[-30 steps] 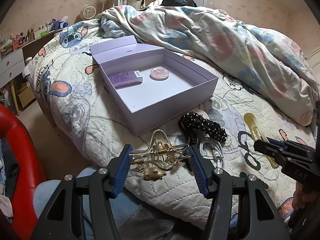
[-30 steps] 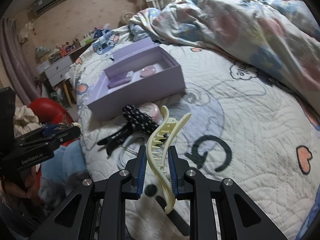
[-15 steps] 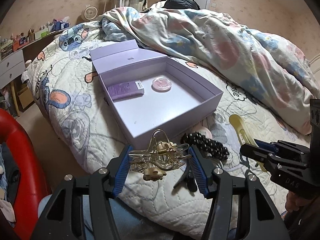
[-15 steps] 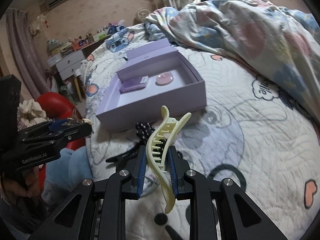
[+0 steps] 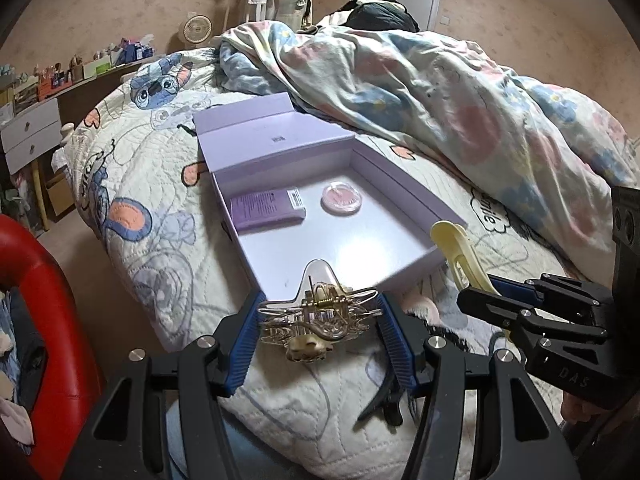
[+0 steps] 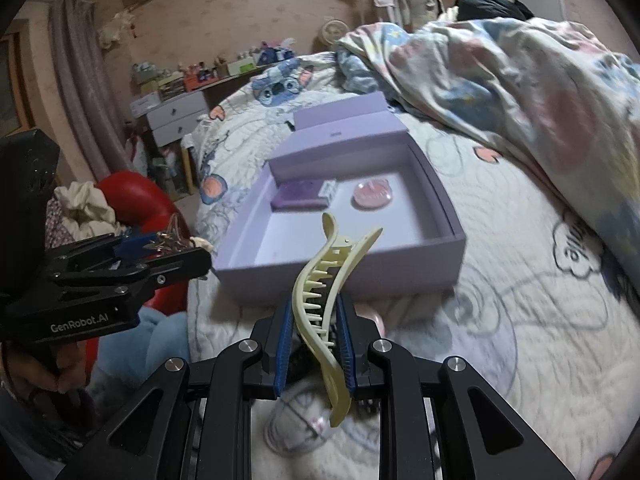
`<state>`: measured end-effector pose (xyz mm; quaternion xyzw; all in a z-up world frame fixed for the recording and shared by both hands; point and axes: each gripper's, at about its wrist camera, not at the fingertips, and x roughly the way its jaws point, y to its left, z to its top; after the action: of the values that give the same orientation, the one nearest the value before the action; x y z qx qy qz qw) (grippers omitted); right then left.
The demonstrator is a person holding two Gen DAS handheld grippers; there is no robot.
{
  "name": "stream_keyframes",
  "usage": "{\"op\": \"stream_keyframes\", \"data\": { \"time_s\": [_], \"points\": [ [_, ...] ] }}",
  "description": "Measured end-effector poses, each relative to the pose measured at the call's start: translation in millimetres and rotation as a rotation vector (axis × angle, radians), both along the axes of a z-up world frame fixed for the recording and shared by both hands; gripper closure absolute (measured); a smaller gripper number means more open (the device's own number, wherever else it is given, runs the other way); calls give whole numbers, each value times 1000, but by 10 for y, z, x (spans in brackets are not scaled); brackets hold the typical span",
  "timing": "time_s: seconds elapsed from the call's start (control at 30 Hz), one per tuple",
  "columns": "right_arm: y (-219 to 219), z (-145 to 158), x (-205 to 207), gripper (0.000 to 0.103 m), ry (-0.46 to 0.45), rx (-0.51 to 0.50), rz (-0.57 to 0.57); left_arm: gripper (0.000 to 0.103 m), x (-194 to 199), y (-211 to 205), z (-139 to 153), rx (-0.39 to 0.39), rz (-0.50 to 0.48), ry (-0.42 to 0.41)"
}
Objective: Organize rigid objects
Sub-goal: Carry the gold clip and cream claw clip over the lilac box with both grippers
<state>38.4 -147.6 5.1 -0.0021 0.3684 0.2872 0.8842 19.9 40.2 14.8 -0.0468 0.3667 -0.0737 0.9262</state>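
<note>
Over the near edge of the lilac box (image 5: 400,268), I carry a hair clip in each gripper.

My left gripper (image 5: 318,330) is clamped across the wiry gold star clip (image 5: 320,316), gripped by its side points. My right gripper (image 6: 314,330) pinches the smooth, curved cream claw clip (image 6: 324,280) flat-sided, teeth free, so both can drop beside the purple packet (image 5: 266,210) and the round pink compact (image 5: 342,198).

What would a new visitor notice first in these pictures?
Probably the open lilac cardboard box in the middle of the cartoon-print quilted bed. In front of it, the left gripper holds a gold wire hair claw, and the right gripper pinches a long pale yellow plastic hair claw.
</note>
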Motion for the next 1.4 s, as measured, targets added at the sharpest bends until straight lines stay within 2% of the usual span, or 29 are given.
{"op": "stream_keyframes", "data": {
  "time_s": [0.4, 0.8, 0.97, 1.4],
  "points": [
    [138, 202, 322, 82, -54, -1, 72, 46, 328, 55, 175, 10, 13, -42],
    [194, 366, 638, 82, -103, -35, 80, 46, 679, 29, 357, 37, -13, -96],
    [211, 392, 785, 82, -111, -37, 79, 46, 833, 23, 355, 28, -37, -94],
    [309, 333, 1160, 82, -104, -58, 85, 46, 1256, -5, 290, 78, -61, -96]
  ]
}}
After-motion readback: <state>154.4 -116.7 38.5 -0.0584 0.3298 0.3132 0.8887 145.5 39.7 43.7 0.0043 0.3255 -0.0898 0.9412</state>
